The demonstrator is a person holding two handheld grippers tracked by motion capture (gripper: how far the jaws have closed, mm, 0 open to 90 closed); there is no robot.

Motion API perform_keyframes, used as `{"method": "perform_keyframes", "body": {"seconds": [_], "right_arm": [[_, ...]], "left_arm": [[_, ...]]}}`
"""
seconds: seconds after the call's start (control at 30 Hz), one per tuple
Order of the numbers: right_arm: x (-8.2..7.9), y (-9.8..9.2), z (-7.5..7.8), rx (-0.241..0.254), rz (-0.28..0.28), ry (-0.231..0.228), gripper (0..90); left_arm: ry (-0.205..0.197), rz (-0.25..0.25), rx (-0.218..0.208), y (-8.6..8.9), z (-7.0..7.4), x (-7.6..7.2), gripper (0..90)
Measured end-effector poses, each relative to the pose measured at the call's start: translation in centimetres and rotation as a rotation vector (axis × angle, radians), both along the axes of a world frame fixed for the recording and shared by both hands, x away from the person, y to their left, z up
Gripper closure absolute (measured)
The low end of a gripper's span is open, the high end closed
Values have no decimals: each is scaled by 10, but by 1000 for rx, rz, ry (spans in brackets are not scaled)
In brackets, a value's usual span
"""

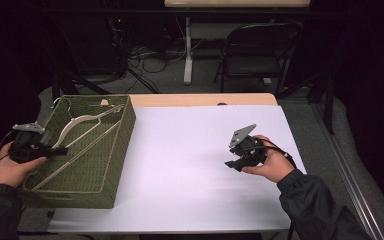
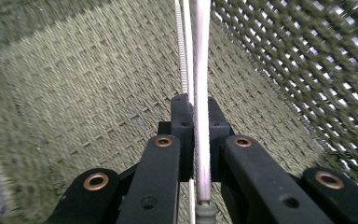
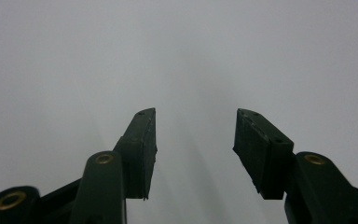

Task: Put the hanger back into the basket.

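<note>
From the high view, a green woven basket (image 1: 87, 155) sits on the left end of the white table (image 1: 190, 165), overhanging its edge a little, and a pale clothes hanger (image 1: 77, 137) lies slanted inside it, its hook up at the far left corner. The left gripper (image 1: 55, 151) reaches over the basket's near left wall and meets the hanger's lower bar, probably because that thin straight bar is the easiest part to pinch from that side. The right gripper (image 1: 234, 165) hangs just above bare table well to the right, holding nothing, most likely parked out of the way while the other hand works. In the left gripper view, the jaws are pressed almost together on the hanger (image 2: 202, 93), whose white bar runs straight up between them, with a ribbed metal rod just beside it; the basket's woven floor and open-weave wall (image 2: 307, 70) lie behind. The grip sits square across the bar, which should keep the hanger from swinging if it is lifted. In the right gripper view, the right gripper (image 3: 196, 135) stands wide apart and empty over plain white table (image 3: 177, 51).
</note>
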State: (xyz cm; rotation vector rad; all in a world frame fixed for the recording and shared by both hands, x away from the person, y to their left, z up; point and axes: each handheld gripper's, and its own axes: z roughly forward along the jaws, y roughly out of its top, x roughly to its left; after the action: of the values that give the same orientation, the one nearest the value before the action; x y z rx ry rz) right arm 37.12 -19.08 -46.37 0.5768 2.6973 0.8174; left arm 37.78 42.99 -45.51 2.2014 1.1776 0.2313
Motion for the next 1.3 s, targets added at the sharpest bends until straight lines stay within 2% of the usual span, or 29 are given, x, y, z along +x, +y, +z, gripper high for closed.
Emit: {"method": "perform_keyframes", "body": {"seconds": [0.1, 0.23, 0.27, 0.3, 0.47, 0.53, 0.6, 0.63, 0.7, 0.83, 0.9, 0.93, 0.97, 1.0, 1.03, 1.17, 1.23, 1.3], "right_arm": [[-1, 0, 2, -20, 0, 17, 485], [0, -1, 1, -10, 2, 5, 485], [-1, -2, 2, -27, 0, 10, 485], [-1, -2, 0, -10, -6, 9, 485], [-1, -3, 1, -21, 1, 13, 486], [-1, -3, 0, -7, 2, 3, 486], [-1, -3, 0, -7, 3, 4, 486], [-1, -3, -1, -7, 3, 4, 486], [-2, -3, -1, -7, 2, 4, 485], [-2, -3, -1, -3, 0, 3, 486], [-2, -3, -1, -5, -2, 4, 486], [-2, -3, 0, -26, -4, 13, 486], [-2, -3, 0, -19, -1, 16, 486], [-2, -3, 0, -19, -1, 16, 486], [-3, -3, -1, 1, -12, 6, 485], [-4, -4, -1, 4, -8, -2, 486], [-5, -5, -1, -1, -12, 3, 485], [-5, -5, -2, 10, -13, -7, 485]], "left_arm": [[23, -4, 16, -4, -10, 3, 870], [32, 1, 17, -7, -16, 4, 869], [37, 3, 25, -7, -17, 5, 868], [49, 11, 47, -8, -19, 5, 867], [69, 21, 74, -8, -22, 5, 847], [52, 36, 59, -7, -20, 3, 816], [9, 60, 50, -3, -16, 1, 763], [9, 60, 50, -3, -16, 1, 733], [-17, 82, 63, 0, -13, -1, 701], [-67, 145, 87, 6, -7, -7, 527], [-97, 177, 88, 10, -2, -11, 509], [-104, 192, 86, 11, 1, -13, 480], [-118, 203, 66, 13, 6, -18, 476], [-118, 203, 66, 13, 6, -18, 474], [-124, 206, 57, 13, 8, -21, 474], [-143, 219, 55, 8, 14, -31, 460], [-159, 225, 28, 3, 17, -36, 449], [-158, 222, -24, -4, 19, -41, 445]]}}
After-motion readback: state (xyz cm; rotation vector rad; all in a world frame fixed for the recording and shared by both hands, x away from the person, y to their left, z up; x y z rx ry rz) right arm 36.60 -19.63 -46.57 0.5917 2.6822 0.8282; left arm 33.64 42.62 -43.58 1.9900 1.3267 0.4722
